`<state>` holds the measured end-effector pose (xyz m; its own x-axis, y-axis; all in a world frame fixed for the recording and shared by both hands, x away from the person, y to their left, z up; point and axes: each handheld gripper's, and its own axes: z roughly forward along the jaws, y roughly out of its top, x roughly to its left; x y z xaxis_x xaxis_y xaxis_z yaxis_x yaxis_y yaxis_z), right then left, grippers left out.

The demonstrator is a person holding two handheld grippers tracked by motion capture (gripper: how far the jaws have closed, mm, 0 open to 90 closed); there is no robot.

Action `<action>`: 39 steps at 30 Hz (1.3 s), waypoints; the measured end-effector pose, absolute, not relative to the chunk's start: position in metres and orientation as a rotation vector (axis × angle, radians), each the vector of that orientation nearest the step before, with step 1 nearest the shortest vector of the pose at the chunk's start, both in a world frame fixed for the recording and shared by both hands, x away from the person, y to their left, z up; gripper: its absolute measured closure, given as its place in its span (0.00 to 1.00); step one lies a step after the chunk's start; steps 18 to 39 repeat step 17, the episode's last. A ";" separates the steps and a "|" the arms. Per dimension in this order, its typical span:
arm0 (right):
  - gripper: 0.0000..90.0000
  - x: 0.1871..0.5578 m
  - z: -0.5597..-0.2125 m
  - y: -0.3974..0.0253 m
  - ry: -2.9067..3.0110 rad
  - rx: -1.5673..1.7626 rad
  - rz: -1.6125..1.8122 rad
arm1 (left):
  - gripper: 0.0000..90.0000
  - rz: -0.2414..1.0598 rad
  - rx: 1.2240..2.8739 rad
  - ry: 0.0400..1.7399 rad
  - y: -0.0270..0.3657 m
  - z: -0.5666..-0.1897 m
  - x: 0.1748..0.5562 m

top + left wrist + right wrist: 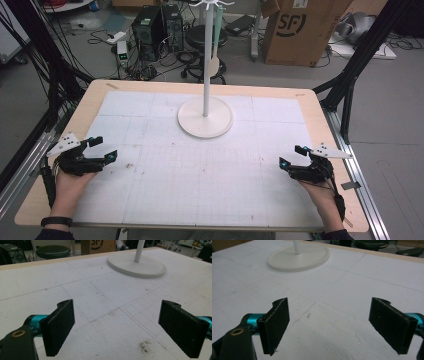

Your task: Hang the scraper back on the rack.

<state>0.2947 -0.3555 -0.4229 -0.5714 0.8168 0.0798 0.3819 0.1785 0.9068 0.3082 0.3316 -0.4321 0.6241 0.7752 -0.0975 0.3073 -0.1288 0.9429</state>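
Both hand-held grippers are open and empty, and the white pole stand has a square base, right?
Not quite. The white pole stand has a round base, not a square one; the high view shows its disc shape on the table. The rest is right: the left hand-held gripper and the right hand-held gripper are both open and empty.

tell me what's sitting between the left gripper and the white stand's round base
Nothing: the stretch from the left gripper to the stand's round base is bare white gridded mat, as the high view and the left gripper view show.
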 end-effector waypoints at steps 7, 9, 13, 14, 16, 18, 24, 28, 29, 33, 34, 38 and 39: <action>0.18 0.294 -0.429 -0.361 2.030 1.150 1.332 | 0.16 0.510 1.710 0.897 0.331 -0.432 0.308; 0.18 0.294 -0.429 -0.359 2.036 1.150 1.333 | 0.16 0.508 1.709 0.894 0.331 -0.432 0.308; 0.18 0.294 -0.431 -0.358 2.058 1.143 1.322 | 0.16 0.506 1.710 0.894 0.331 -0.432 0.308; 0.18 0.294 -0.431 -0.358 2.060 1.145 1.323 | 0.16 0.505 1.711 0.894 0.331 -0.432 0.308; 0.18 0.295 -0.433 -0.358 2.070 1.146 1.318 | 0.16 0.505 1.716 0.892 0.330 -0.432 0.308; 0.18 0.295 -0.433 -0.358 2.077 1.150 1.312 | 0.16 0.505 1.715 0.892 0.329 -0.432 0.308; 0.18 0.295 -0.433 -0.358 2.077 1.150 1.312 | 0.16 0.505 1.715 0.892 0.329 -0.432 0.308; 0.18 0.295 -0.433 -0.358 2.077 1.150 1.312 | 0.16 0.505 1.715 0.892 0.329 -0.432 0.308; 0.18 0.295 -0.433 -0.358 2.077 1.150 1.312 | 0.16 0.505 1.715 0.892 0.329 -0.432 0.308; 0.18 0.295 -0.433 -0.358 2.077 1.150 1.312 | 0.16 0.505 1.715 0.892 0.329 -0.432 0.308; 0.18 0.295 -0.433 -0.358 2.077 1.150 1.312 | 0.16 0.505 1.715 0.892 0.329 -0.432 0.308; 0.18 0.295 -0.433 -0.358 2.077 1.150 1.312 | 0.16 0.505 1.715 0.892 0.329 -0.432 0.308; 0.18 0.295 -0.433 -0.358 2.077 1.150 1.312 | 0.16 0.505 1.715 0.892 0.329 -0.432 0.308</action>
